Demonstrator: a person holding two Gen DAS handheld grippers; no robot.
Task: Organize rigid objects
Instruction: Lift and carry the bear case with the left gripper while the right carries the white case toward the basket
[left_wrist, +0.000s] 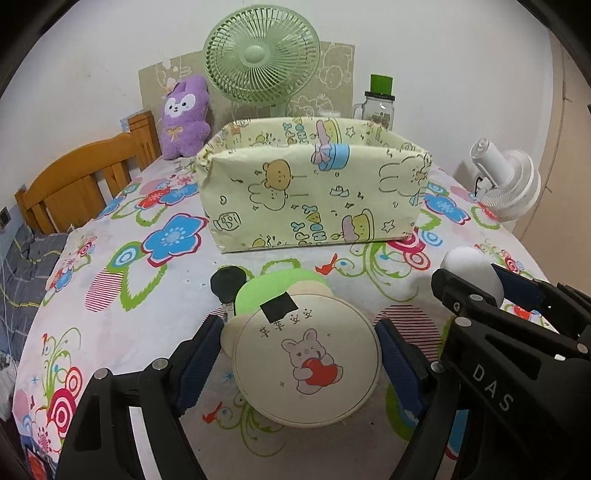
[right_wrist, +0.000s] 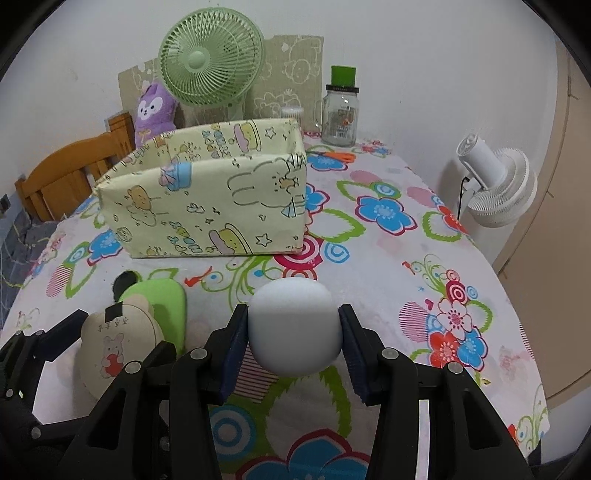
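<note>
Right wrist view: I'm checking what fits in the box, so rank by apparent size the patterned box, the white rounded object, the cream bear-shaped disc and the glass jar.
1. patterned box, clearly largest.
2. white rounded object in the right claw, but nearness inflates it.
3. cream bear-shaped disc, similar to it; order unsure.
4. glass jar, smallest-looking, though farthest away.

The big open box stands in the middle of the table, and its top is wide open. In front of the box there is a strip of bare cloth. A black round thing and a green flat thing lie near that strip. To the right of the box the table is free. Behind the box stand a green fan, a purple plush toy and a glass jar. A white fan stands past the table's right edge.
</note>
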